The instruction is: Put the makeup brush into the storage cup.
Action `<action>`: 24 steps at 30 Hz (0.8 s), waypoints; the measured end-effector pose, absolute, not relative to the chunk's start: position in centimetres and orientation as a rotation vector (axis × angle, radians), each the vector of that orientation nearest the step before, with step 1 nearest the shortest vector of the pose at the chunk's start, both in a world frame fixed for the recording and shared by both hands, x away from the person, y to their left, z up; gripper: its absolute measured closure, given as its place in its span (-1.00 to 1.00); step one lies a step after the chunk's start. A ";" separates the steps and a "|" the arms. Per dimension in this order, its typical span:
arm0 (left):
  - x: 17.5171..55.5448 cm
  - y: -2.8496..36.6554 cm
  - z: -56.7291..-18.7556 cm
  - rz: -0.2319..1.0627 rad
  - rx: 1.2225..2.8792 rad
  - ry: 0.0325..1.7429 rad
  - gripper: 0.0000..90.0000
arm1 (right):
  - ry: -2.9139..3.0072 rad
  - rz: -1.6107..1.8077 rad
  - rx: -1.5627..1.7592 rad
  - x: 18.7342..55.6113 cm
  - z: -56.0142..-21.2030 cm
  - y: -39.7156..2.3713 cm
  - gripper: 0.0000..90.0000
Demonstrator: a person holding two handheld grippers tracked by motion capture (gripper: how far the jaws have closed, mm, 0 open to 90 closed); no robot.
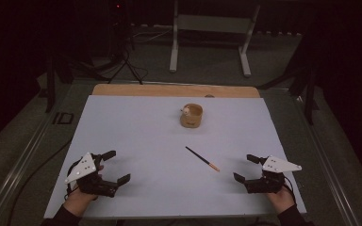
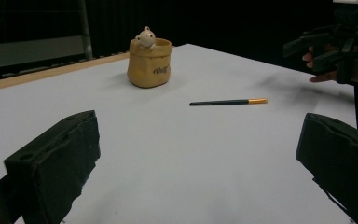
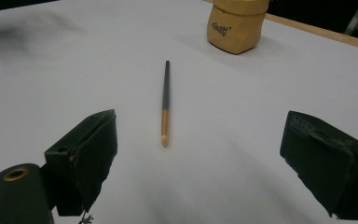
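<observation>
1. Resting at the near edge of the white table (image 1: 122, 122), the largest thing in the scene, spreading bare under everything else.
2. Gripping nothing: left gripper (image 1: 114, 165) sitting at the near left corner with jaws spread wide and released, the same wide gap showing in the left gripper view (image 2: 198, 154).
3. Mirroring it at the near right corner: right gripper (image 1: 246, 168), jaws likewise parted and empty, facing inward toward the middle (seen also across the table from the left one (image 2: 307, 49)); in the right gripper view (image 3: 198, 154) pointing almost straight along the pencil.
4. Standing upright toward the far side, well apart from both grippers: tan pot (image 1: 191, 115) shaped like a soft sack, with a small pale figure (image 2: 145, 36) peeking over its rim.
5. Lying flat between pot and right gripper, nearer the right one: pencil (image 1: 202, 158), dark along the shaft with an orange end (image 3: 164, 130) turned toward the right gripper.
6. Judging the handling: looking light, stiff and thin, likely rolling or skidding on the smooth sheet if nudged sideways; sitting so low that the pads must come right down to the table.
7. Suggesting a hold across the shaft near its middle, jaws set square to its length, closing gently.
</observation>
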State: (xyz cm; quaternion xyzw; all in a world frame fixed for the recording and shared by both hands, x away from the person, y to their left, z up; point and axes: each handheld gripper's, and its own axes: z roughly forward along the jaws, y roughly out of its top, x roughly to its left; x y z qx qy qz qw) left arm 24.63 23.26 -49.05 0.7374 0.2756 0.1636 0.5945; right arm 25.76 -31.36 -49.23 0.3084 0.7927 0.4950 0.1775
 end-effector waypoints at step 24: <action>24.5 23.3 -48.7 0.393 1.703 0.632 -0.99 | 2.393 1.284 0.913 25.9 -47.7 -30.2 -0.76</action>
